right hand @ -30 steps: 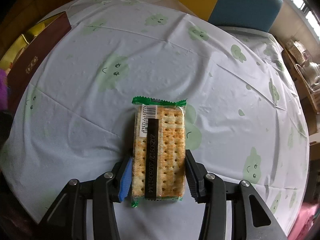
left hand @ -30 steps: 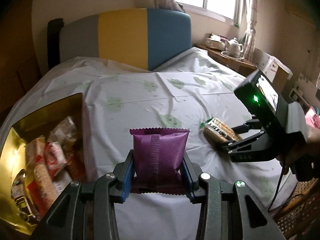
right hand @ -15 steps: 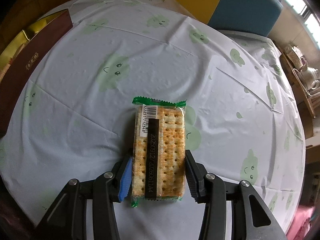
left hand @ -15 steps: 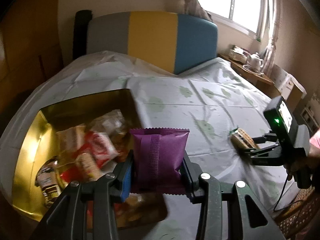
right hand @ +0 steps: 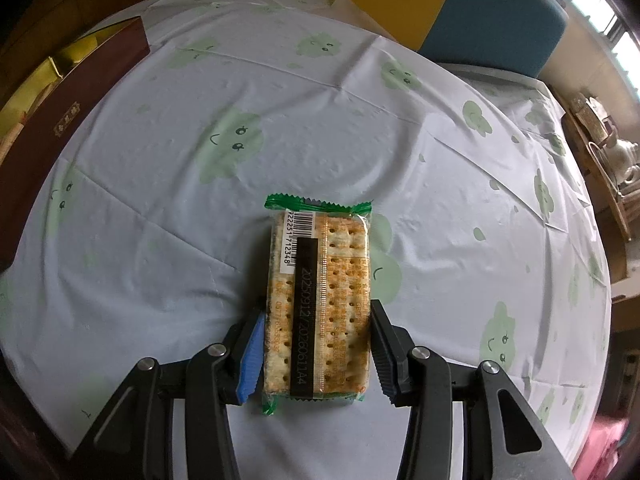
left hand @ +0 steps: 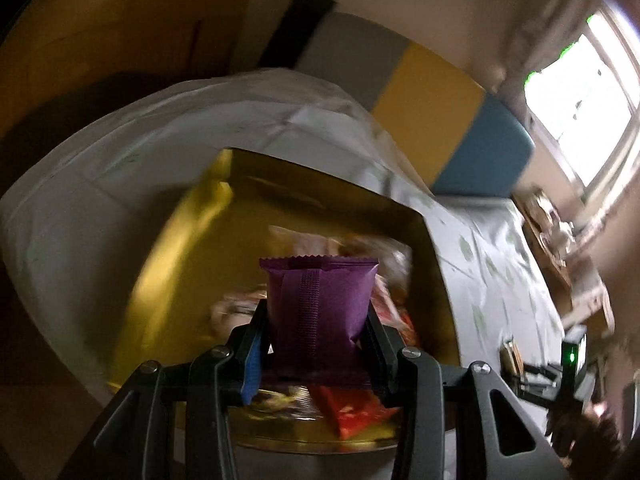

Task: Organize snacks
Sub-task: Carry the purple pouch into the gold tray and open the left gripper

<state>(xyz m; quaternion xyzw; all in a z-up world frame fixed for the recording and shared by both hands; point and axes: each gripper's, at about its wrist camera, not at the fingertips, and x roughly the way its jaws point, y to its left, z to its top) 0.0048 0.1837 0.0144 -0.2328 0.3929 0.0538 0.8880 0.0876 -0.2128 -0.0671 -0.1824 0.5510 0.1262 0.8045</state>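
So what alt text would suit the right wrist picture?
The right gripper clamps a clear cracker packet over a pale tablecloth printed with green clouds. A brown box sits at the left edge.

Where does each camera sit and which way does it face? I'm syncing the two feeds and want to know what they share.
Left wrist: on the left gripper, looking along its jaws, which clamp a purple packet over the open gold box of snacks; the right gripper and a hand show at far right.
Right wrist: on the right gripper, looking steeply down at the tablecloth; its jaws clamp a cracker pack.
Shared: the box, the cloth, the cracker pack, the yellow and blue headboard.
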